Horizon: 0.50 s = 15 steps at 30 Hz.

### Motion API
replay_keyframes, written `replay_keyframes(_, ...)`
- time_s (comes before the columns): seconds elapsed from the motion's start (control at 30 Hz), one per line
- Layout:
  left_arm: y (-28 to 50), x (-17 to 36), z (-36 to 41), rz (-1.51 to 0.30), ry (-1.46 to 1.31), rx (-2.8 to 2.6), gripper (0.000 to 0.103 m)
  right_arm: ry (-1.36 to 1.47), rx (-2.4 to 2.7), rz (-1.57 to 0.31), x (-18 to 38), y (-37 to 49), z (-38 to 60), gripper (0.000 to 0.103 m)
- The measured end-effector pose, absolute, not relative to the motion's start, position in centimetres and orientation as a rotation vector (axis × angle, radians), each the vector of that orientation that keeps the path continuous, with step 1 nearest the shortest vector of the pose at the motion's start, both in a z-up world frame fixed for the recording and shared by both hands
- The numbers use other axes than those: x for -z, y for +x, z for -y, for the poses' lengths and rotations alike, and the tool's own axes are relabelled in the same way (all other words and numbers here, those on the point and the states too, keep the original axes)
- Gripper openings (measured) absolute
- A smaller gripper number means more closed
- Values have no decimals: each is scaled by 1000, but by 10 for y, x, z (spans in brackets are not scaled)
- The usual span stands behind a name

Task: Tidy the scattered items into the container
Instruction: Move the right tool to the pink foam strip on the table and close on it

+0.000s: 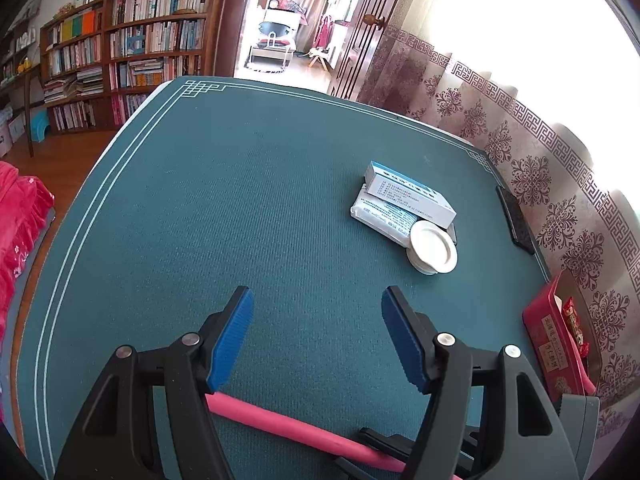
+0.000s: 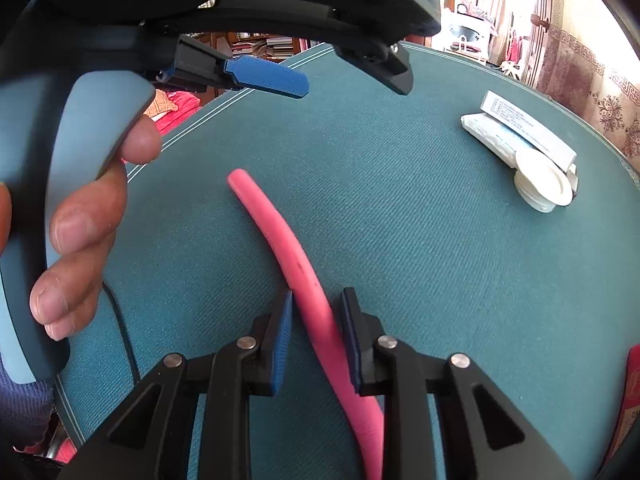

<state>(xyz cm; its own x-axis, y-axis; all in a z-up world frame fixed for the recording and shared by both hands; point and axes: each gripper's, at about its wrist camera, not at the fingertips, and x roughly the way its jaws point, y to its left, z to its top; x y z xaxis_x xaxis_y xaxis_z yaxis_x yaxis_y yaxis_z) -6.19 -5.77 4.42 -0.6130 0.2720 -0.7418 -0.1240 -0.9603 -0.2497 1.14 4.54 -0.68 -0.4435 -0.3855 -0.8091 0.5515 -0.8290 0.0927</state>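
Note:
A long pink foam tube (image 2: 292,256) lies on the green table mat (image 2: 400,240); it also shows in the left wrist view (image 1: 288,424). My right gripper (image 2: 316,300) has its jaws closed around the tube near its near end. My left gripper (image 1: 316,300) is open and empty, above the mat, with the tube crossing under its base; it shows in the right wrist view (image 2: 348,80) at the top, held by a hand. A white and blue box (image 1: 412,196), a white packet (image 1: 380,216) and a white round lid (image 1: 434,248) lie stacked at the right. A red tin container (image 1: 556,344) stands at the right edge.
A black flat object (image 1: 516,220) lies by the mat's right border. A patterned curtain (image 1: 560,184) hangs behind the table's right side. A bookshelf (image 1: 132,52) and a doorway stand beyond the far edge. A black cable (image 2: 124,332) runs over the left edge.

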Motion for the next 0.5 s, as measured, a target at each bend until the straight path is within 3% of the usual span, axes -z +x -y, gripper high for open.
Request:
replay_keyframes(0.1, -65, -45, 50, 234, -1252, -2614, 69, 1226, 2302, -194, 6, 11, -64, 17)
replay_keyframes(0.5, -87, -34, -25, 167, -1278, -2486, 69, 1346, 2570, 57, -1, 18, -184, 16)
